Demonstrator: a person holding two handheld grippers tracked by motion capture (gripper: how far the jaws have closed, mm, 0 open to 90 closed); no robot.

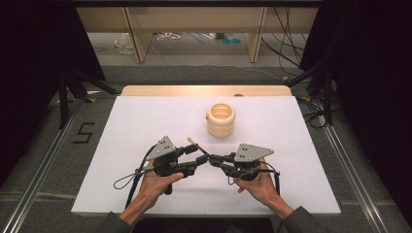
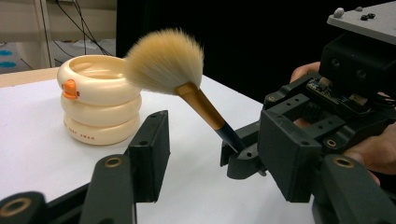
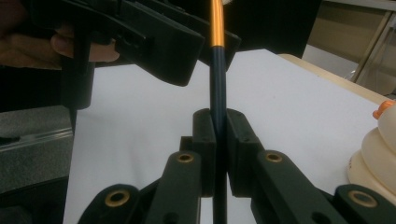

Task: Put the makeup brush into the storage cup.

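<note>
Glossy cream holder (image 2: 100, 100), soft-bristled brush (image 2: 164, 60)

Camera layout: one fixed overhead, two riding on the grippers.

The high view sits above the person's side, facing forward and down across the whole white table (image 1: 145, 121) to the floor beyond. The left gripper view looks low along its own jaws, close to the brush (image 2: 187, 88) and the holder (image 2: 98, 100). The right gripper view faces up the brush handle (image 3: 217, 93), very near. All three share brush, holder (image 1: 220, 119) and tabletop.
</note>
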